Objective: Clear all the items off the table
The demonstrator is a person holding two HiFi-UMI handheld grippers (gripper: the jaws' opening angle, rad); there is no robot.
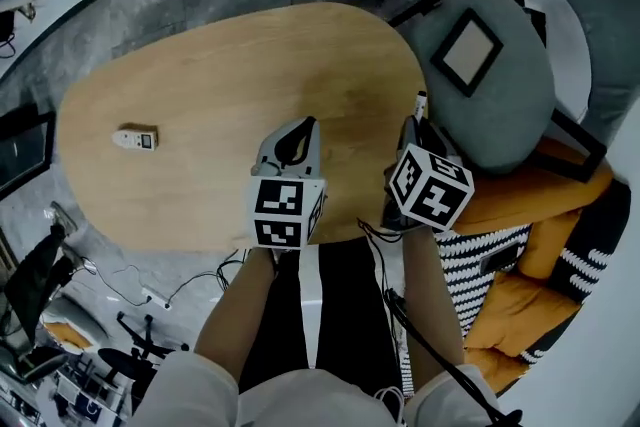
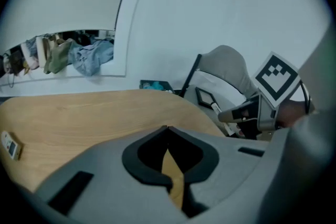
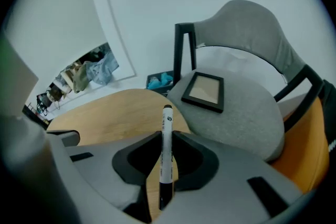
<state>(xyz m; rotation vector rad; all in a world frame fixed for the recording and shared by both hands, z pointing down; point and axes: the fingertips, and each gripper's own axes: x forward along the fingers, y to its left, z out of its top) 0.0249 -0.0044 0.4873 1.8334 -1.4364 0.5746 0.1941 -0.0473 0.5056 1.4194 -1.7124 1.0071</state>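
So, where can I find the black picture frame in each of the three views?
Head view: upper right; the picture frame lies flat on the seat of the grey chair.
Left gripper view: right of centre, small, on that seat, past the wooden table.
Right gripper view: right of centre, flat on the seat.
Shared landmark: the grey chair at the wooden table's rounded end.
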